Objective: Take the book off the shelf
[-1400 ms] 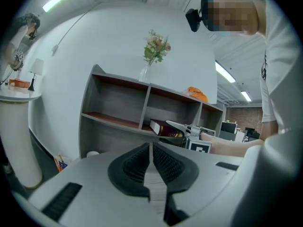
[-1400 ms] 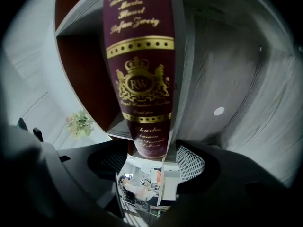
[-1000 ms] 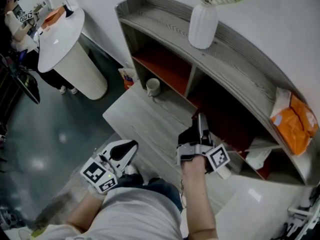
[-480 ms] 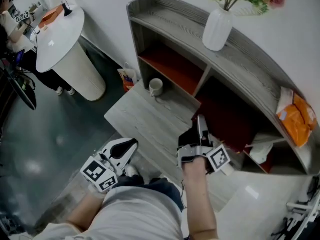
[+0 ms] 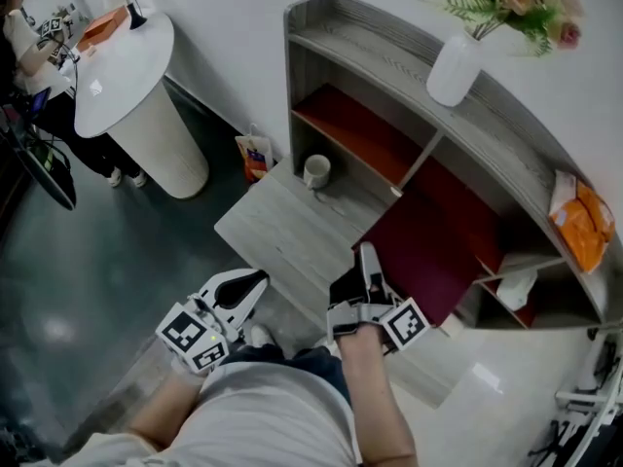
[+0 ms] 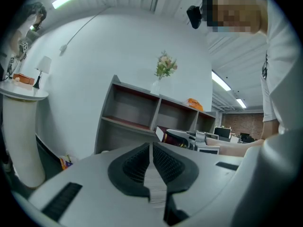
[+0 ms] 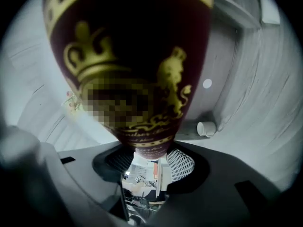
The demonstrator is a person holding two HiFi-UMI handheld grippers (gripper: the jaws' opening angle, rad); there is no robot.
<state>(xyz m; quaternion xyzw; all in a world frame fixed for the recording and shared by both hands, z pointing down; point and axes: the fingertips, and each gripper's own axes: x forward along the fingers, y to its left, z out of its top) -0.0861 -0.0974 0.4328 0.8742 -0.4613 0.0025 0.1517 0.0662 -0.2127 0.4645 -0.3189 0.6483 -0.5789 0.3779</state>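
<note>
Head view: the book (image 5: 421, 253), maroon, is seen centre right, drawn mostly clear of the middle compartment of the shelf (image 5: 389, 49). Whether its far edge touches the opening cannot be told. Its near end is held by the right gripper (image 5: 367, 266). The left gripper (image 5: 243, 290) is held at lower left, well apart from the book.

Left gripper view: the jaws are pressed together, with nothing between them. The book is seen at centre, in front of the shelf.

Right gripper view: the upper frame is filled by the book's gold-crowned cover (image 7: 128, 56). Its lower end is pinched between the jaws, which have just been closing on it.

Risk, as judged: the book is gripped at one end only, so its weight could make it pivot and slip from the pads. A far corner could also be caught on the divider if it is swung sideways too soon.

Against the earlier frame: a broad cover is now shown where only a dark compartment was seen, and the right gripper is drawn back toward the body
</note>
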